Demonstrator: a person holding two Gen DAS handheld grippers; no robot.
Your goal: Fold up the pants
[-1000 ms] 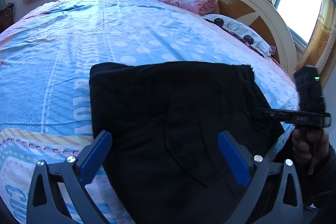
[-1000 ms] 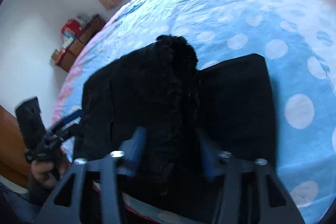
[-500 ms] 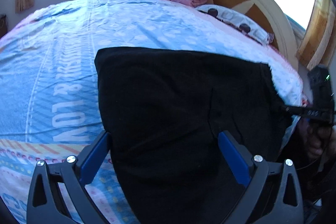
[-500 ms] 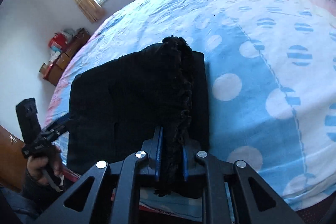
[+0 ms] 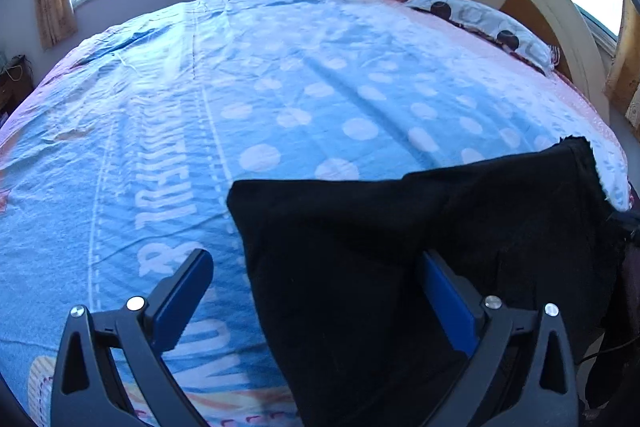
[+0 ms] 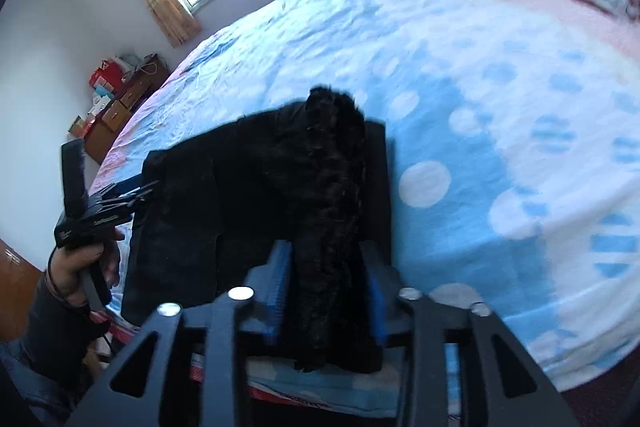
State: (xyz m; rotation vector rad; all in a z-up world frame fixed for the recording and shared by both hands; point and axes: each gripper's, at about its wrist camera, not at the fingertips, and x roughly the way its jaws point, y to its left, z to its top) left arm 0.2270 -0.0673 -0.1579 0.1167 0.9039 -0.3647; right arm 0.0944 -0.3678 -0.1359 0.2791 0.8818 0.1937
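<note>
Right claw (image 6: 326, 291) clamps bunched pants (image 6: 256, 195); left claw (image 5: 316, 291) spread wide, straddling pants edge.

Your left tool (image 5: 316, 283) black-framed with blue pads and silver screws, your right tool (image 6: 328, 267) the same, your left hand (image 6: 80, 263) bare-skinned, dark sleeve, wristband

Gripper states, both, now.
Left gripper: open, holding nothing.
Right gripper: shut on the bunched edge of the black pants.
</note>
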